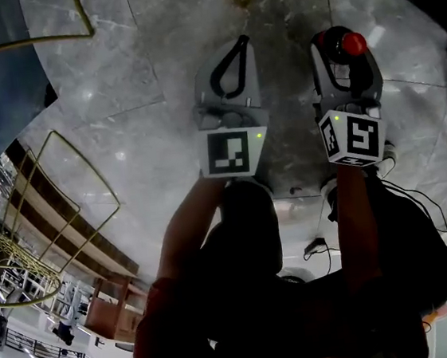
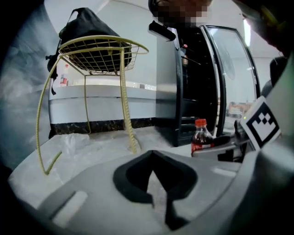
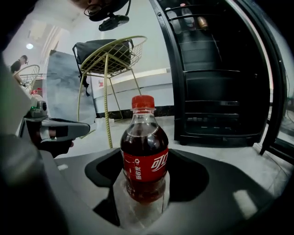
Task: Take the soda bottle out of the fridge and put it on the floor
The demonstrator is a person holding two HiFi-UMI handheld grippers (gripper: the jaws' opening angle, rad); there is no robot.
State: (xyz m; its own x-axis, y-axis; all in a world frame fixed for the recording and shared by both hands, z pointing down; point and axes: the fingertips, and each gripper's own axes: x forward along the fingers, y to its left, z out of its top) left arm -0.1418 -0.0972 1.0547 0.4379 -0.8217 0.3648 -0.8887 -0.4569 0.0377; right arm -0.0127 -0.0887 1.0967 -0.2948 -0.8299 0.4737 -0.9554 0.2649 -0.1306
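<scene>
Marble floor (image 1: 152, 46), cola-filled soda bottle (image 3: 144, 156) in right tongs (image 3: 143, 179)

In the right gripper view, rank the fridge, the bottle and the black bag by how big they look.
1. Fridge
2. Bottle
3. Bag
The bottle sits right at the camera, so nearness inflates it; it may not truly outsize the bag.

Head view steeply down; both gripper views low, toward the same fridge (image 2: 197, 92).
</scene>
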